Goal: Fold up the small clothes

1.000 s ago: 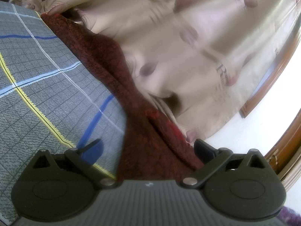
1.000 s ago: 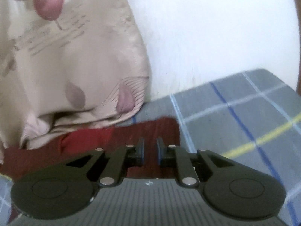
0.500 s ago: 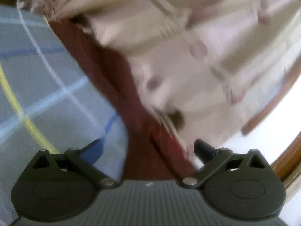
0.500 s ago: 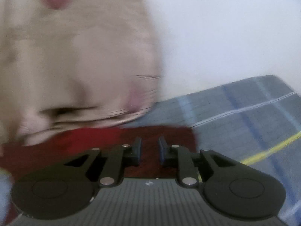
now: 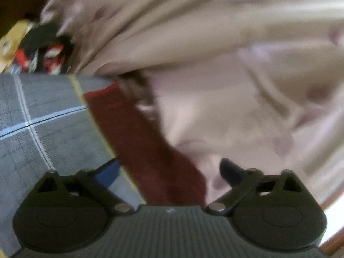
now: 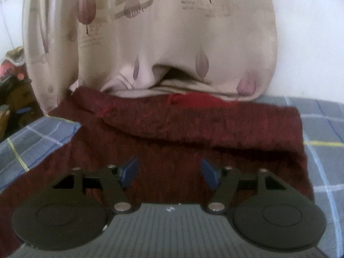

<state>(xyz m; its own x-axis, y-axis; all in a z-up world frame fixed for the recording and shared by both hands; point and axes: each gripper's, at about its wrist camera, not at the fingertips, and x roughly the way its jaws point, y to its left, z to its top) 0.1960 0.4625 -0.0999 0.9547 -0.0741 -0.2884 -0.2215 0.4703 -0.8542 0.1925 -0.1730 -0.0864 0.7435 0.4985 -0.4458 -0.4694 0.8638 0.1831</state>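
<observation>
A dark red knitted garment (image 6: pixel 193 133) is spread on a grey checked bedsheet (image 6: pixel 322 124), and it lies directly ahead of and beneath the right gripper (image 6: pixel 169 174). The right gripper's blue-padded fingers (image 6: pixel 129 172) are held well apart, having just been opening, and nothing is pinched between them; only the flat knit is seen in the gap. Beyond the fingertips, the upper part of the garment is doubled over in a thick fold running from left to right. At the far edge of the fold, a brighter red patch (image 6: pixel 193 99) is visible. Farther ahead, a beige curtain (image 6: pixel 161 43) printed with mauve leaves and lettering hangs down onto the back edge of the garment. A white wall (image 6: pixel 311 43) is seen to the right of the curtain.

In the blurred left wrist view, the left gripper (image 5: pixel 169 169) is likewise spread wide, its jaws having just been closing slightly, and no cloth is gripped. The garment (image 5: pixel 139 139) is seen as a dark red strip that runs away from between the fingers toward the upper left. The left finger (image 5: pixel 107 172) is placed over the bedsheet (image 5: pixel 43 129), apart from the garment's edge. The right finger (image 5: pixel 232 172) is set against the curtain (image 5: pixel 236 86); whether it touches cannot be told. A heap of coloured items (image 5: pixel 32 47), too blurred to identify, is seen far ahead to the left.
</observation>
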